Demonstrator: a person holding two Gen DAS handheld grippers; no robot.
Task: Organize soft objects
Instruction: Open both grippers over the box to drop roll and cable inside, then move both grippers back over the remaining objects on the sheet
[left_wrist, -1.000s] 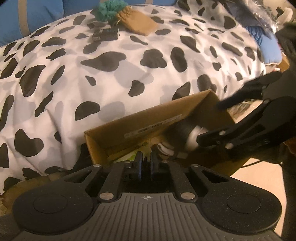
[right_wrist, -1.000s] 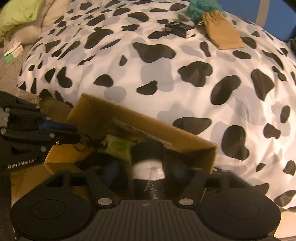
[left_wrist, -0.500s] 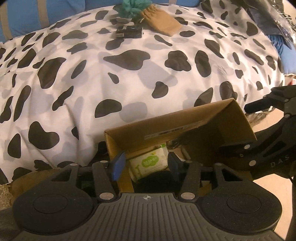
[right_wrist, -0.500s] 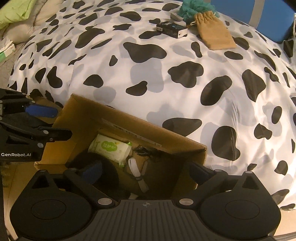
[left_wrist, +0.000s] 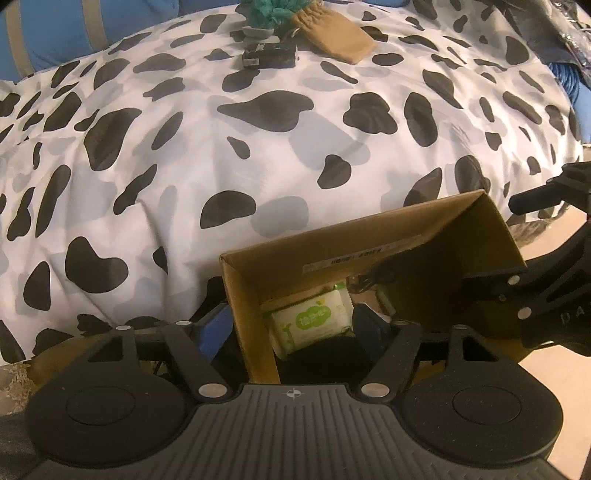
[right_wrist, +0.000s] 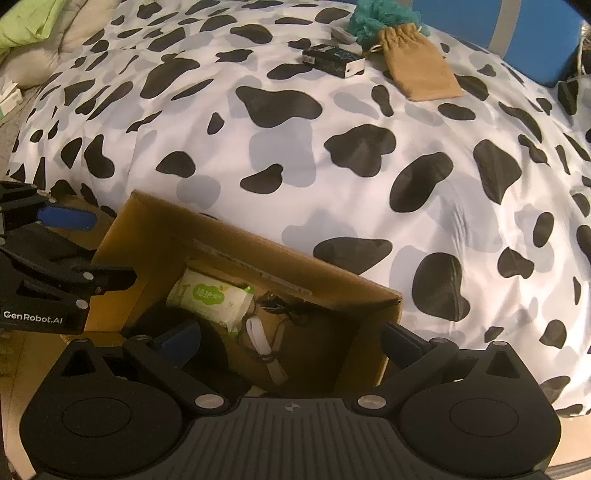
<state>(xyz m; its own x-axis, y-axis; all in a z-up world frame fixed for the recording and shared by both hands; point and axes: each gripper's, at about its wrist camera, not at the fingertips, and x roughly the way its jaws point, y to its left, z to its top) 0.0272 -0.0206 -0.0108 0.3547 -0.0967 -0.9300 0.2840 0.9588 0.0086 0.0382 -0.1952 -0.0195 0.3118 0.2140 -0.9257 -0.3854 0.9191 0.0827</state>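
At the bed's near edge: open cardboard box (right_wrist: 155, 221) sits against the cow-print duvet (right_wrist: 332, 155), both grippers over it.
Left gripper (left_wrist: 295, 326): jaws opening, straddling the box's left wall; one blue pad outside the box, the other inside; nothing pinched.
Right gripper (right_wrist: 291, 338): spread wide over the box's open top, holding nothing.
Box contents: green-and-white wipes pack (right_wrist: 208, 297) lying flat by the far wall, a white strap (right_wrist: 264, 345) and a dark cable tangle (right_wrist: 284, 308) beside it, a black item low in the near-left part, unclear what.
Far edge of bed: teal pouf (right_wrist: 373, 16), tan drawstring pouch (right_wrist: 417, 64) touching it, small black box (right_wrist: 332, 59) just beside both.
Far-left corner: green pillow (right_wrist: 27, 20).
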